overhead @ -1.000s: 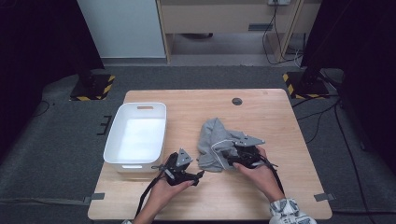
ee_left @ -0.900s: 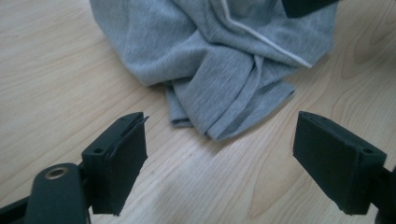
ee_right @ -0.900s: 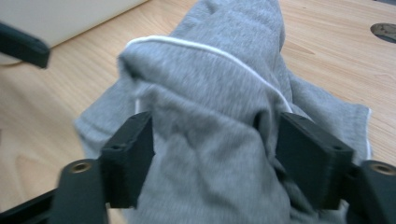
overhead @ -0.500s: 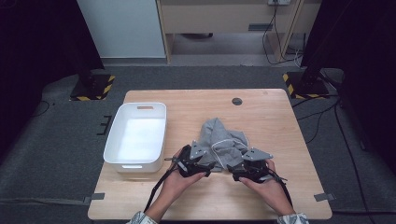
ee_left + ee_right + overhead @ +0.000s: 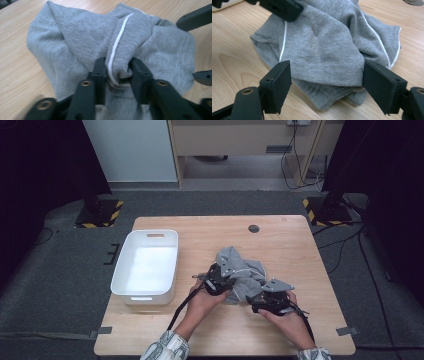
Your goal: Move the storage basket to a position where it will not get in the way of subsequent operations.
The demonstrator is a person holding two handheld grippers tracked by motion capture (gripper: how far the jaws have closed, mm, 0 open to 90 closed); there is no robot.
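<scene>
Left gripper view: our left gripper [image 5: 117,72] pinches a fold of the crumpled grey cotton garment with white piping [image 5: 82,42] on the wooden counter [image 5: 300,245]. Our right gripper [image 5: 325,82] fingers stand spread around its hem; next, we judge, they close there.

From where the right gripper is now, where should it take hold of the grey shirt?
Probably the stitched hem fold facing it. That edge of the shirt lies bunched in layers and slightly raised off the table, squarely between the open jaws of the right gripper, so closing from the near side should catch it. The left gripper already pinches a fold with white piping.
</scene>
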